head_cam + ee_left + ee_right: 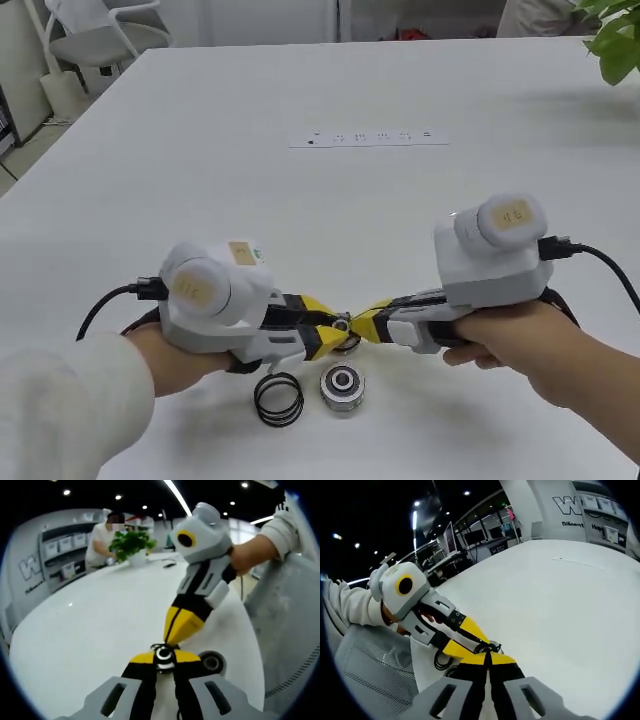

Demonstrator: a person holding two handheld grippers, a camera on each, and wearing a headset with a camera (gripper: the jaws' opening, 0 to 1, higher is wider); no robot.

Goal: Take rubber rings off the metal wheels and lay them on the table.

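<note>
My left gripper (333, 328) is shut on a small metal wheel (164, 653), held just above the white table (330, 200). My right gripper (358, 326) meets it tip to tip from the other side. Its yellow jaws are shut on a thin black rubber ring (159, 645) at the wheel's rim. In the right gripper view the right gripper (489, 656) touches the left gripper's yellow tips (470, 635). A second metal wheel (342, 385) lies on the table just below the grippers. Several loose black rubber rings (278, 398) lie piled beside it.
A printed paper strip (370, 138) lies mid-table farther out. A green plant (620, 40) stands at the far right corner and a white chair (100, 35) beyond the far left edge. A person (102, 540) stands behind the plant.
</note>
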